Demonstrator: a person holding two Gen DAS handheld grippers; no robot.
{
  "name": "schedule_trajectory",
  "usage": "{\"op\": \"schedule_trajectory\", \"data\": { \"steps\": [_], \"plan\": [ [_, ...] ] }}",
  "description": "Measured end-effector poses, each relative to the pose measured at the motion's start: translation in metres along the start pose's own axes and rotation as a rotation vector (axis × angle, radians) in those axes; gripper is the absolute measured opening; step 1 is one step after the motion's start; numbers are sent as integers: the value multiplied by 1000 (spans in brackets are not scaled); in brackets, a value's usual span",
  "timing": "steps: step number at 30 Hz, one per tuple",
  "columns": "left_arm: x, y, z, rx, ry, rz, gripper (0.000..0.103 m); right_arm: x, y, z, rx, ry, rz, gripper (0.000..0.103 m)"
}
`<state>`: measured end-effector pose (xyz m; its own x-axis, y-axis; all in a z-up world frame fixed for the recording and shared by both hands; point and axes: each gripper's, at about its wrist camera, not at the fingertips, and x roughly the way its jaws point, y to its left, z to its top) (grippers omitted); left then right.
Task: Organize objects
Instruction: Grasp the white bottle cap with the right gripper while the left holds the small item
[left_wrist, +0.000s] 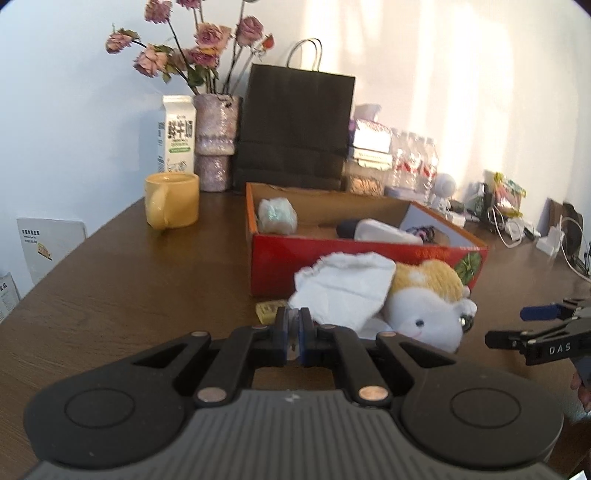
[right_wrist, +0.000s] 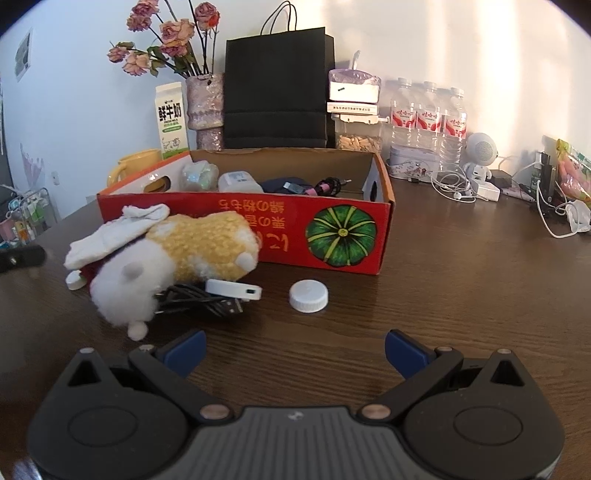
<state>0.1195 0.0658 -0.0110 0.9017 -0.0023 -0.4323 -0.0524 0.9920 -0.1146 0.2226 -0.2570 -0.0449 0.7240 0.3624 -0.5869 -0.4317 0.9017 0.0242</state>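
- The left gripper (left_wrist: 294, 325) has its jaws pressed nearly together on something thin and pale, just beside the white cloth (left_wrist: 341, 291); what it grips cannot be told.
- The cloth drapes over the plush toy (right_wrist: 173, 258), which lies on the table (right_wrist: 461, 295) against the near wall of the red box (right_wrist: 351, 236).
- The right gripper (right_wrist: 293, 352) hangs with jaws wide and empty, near the white cap (right_wrist: 308, 291).
- A white device (right_wrist: 234, 288) and black cable (right_wrist: 199, 304) lie beside the toy.
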Motion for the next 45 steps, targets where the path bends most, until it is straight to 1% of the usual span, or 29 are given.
{"op": "schedule_trajectory", "data": {
  "steps": [9,14,19,24,35,36,38,40,41,42,43,45],
  "plan": [
    [-5,6,4,-20,-24,0,6,24,-15,14,-51,65,-51,103],
    [-5,6,6,-26,-29,-2,6,42,-17,22,-73,98,-54,103],
    [-3,8,6,-34,-26,-5,6,54,-22,29,-30,96,-49,103],
    [-2,9,6,-34,-23,-7,6,60,-27,27,16,78,-28,103],
    [6,4,3,-32,-4,-23,6,60,-27,27,15,72,-28,102],
    [6,4,3,-32,-3,-23,6,60,-26,27,14,70,-24,101],
    [6,5,3,-30,-2,-23,6,58,-26,27,6,59,-10,92],
    [6,5,4,-30,-2,-23,6,57,-22,27,-12,44,11,74],
    [6,5,4,-30,-2,-23,6,56,-20,28,-22,37,24,69],
    [6,5,3,-30,-1,-22,6,55,-17,28,-35,31,40,59],
    [6,5,3,-30,-1,-23,6,54,-15,28,-43,27,51,53],
    [6,5,3,-29,-1,-24,6,53,-11,28,-58,20,64,34]
  ]
}}
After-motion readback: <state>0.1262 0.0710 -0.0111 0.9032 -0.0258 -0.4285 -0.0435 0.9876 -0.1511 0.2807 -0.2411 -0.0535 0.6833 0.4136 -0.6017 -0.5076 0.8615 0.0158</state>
